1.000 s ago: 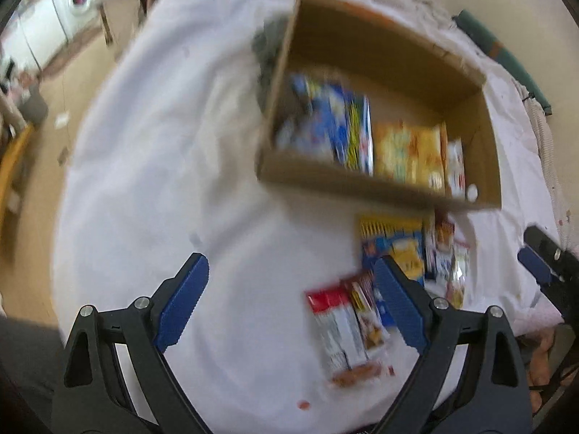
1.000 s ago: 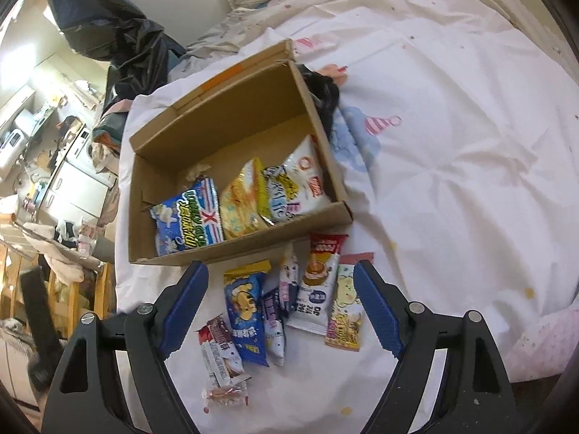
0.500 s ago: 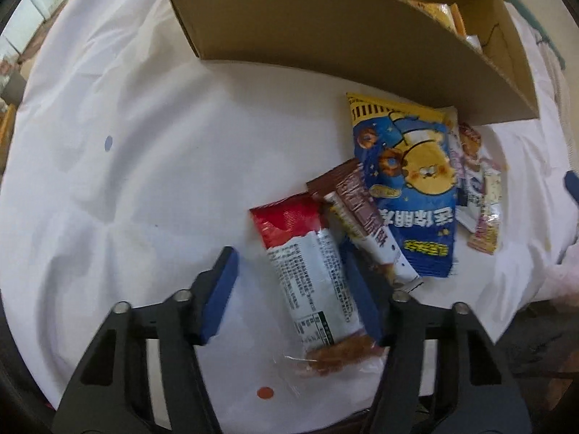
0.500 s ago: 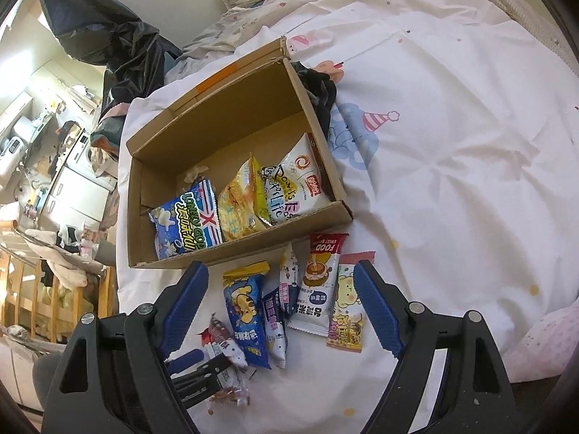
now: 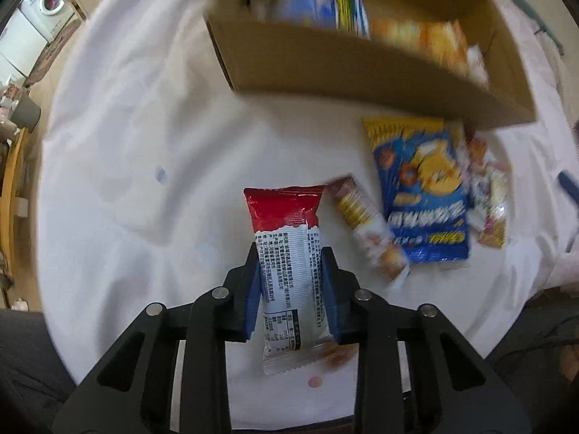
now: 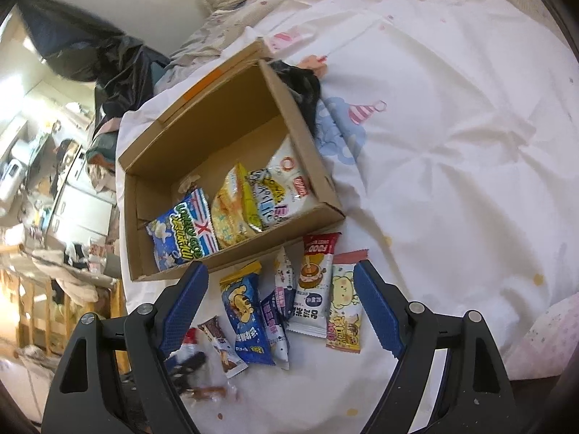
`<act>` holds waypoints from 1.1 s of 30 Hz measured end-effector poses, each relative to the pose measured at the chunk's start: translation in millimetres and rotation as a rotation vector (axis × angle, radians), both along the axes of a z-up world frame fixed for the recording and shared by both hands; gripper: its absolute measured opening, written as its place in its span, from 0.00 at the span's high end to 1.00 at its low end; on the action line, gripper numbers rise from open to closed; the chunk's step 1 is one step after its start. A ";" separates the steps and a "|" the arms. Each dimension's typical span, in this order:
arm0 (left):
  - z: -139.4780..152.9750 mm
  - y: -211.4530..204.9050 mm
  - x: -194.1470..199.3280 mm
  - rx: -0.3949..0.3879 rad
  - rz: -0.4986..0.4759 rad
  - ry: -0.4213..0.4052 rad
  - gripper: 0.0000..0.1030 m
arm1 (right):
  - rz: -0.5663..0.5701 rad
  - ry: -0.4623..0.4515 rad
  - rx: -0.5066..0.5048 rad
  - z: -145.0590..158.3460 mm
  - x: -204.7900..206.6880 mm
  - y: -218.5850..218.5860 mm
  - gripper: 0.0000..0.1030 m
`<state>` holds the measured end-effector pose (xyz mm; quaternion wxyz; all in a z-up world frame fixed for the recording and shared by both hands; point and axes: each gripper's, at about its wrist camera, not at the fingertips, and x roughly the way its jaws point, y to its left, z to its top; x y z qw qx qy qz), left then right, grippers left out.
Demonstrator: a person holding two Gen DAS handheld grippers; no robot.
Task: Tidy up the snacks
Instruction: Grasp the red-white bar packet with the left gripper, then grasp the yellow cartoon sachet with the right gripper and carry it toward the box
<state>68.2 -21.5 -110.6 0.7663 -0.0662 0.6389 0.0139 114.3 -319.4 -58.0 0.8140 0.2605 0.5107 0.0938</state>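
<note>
Closing on the red-and-white packet (image 5: 289,267), left fingers (image 5: 253,289) hide its sides; right fingers (image 6: 376,311) gape.

Bare bedsheet (image 5: 126,144) is lying open toward nine o'clock; the cardboard box (image 5: 362,72) is blocking twelve, and loose snack packets (image 5: 423,195) are crowding two o'clock.

Red-topped white coffee sachet (image 6: 315,282), outside the box's front wall: "FOOD"
Blue-and-white popcorn bag (image 6: 184,233), box's front-left corner: large red "X"
</note>
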 end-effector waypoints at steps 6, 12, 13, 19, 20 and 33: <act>44.5 14.6 -0.9 0.012 -0.012 -0.109 0.75 | -0.031 0.153 -0.083 -29.6 7.7 -9.8 0.35; 52.1 25.4 8.8 0.033 -0.020 -0.123 0.75 | 0.028 0.301 -0.149 -70.1 19.7 2.8 0.60; 51.2 27.8 8.4 0.028 -0.012 -0.124 0.75 | 0.041 0.305 -0.170 -72.5 21.5 6.9 0.60; 41.5 30.4 5.9 -0.019 0.030 -0.107 0.75 | 0.100 0.318 -0.347 -84.4 25.2 30.2 0.64; 42.9 29.6 5.8 -0.013 0.027 -0.114 0.75 | 0.107 0.318 -0.358 -85.3 25.2 31.6 0.65; 42.5 30.0 6.5 0.021 0.054 -0.148 0.74 | 0.063 0.166 -0.217 -46.6 -13.1 -2.2 0.88</act>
